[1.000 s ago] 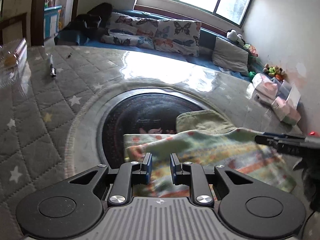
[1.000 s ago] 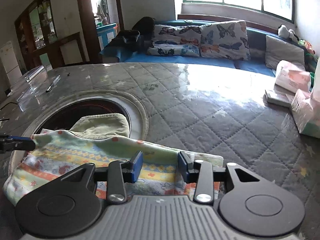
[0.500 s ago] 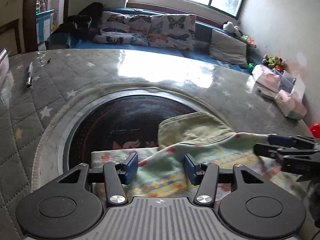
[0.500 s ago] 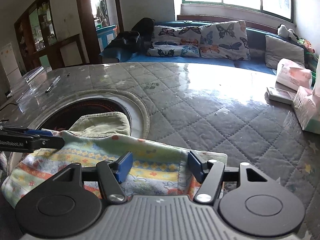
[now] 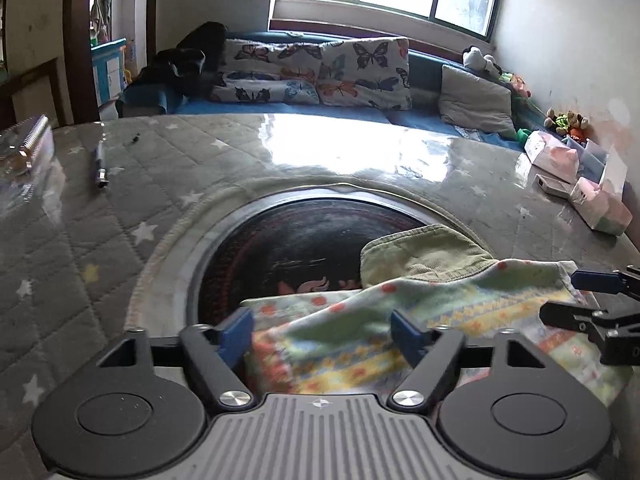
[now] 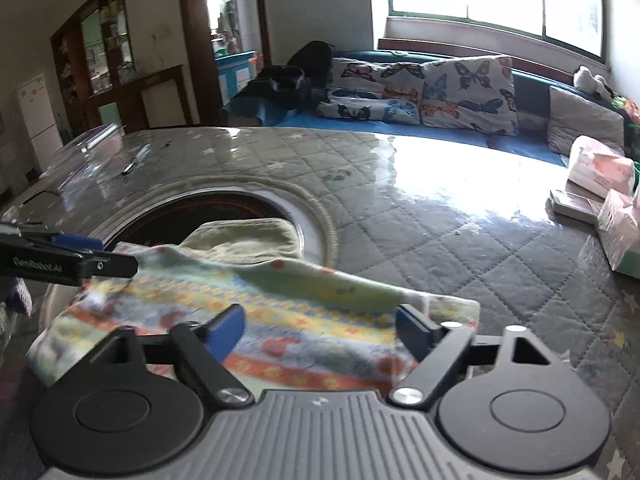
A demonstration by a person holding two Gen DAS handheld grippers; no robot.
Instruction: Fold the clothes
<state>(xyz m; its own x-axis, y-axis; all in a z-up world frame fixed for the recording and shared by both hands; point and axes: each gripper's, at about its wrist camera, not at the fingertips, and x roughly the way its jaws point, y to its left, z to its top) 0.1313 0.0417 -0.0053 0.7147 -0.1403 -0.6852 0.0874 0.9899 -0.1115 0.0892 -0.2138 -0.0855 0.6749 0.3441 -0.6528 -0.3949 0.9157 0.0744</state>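
A striped, multicoloured baby garment (image 5: pixel 400 320) (image 6: pixel 280 320) lies folded over on the table, its top edge draped across a pale green garment (image 5: pixel 420 248) (image 6: pixel 244 236). My left gripper (image 5: pixel 324 332) hovers over the striped garment's left end; its jaws are opening, wide apart, and the cloth lies loose between the blue pads without touching them. My right gripper (image 6: pixel 320 328) stands over the right end, jaws likewise opening and clear of the cloth. Each gripper shows at the edge of the other's view.
A quilted grey star-pattern cover (image 5: pixel 100 240) under clear plastic tops the table, with a round dark inset (image 5: pixel 304 240) in the middle. A pen (image 5: pixel 100 164) and a clear box (image 5: pixel 28 148) lie far left. Tissue packs (image 6: pixel 600 168) sit at the right edge. A sofa stands behind.
Both grippers were nearly shut on the striped garment's top edge a second ago; their jaws have spread wide and let it go. The cloth has settled flatter onto the table.
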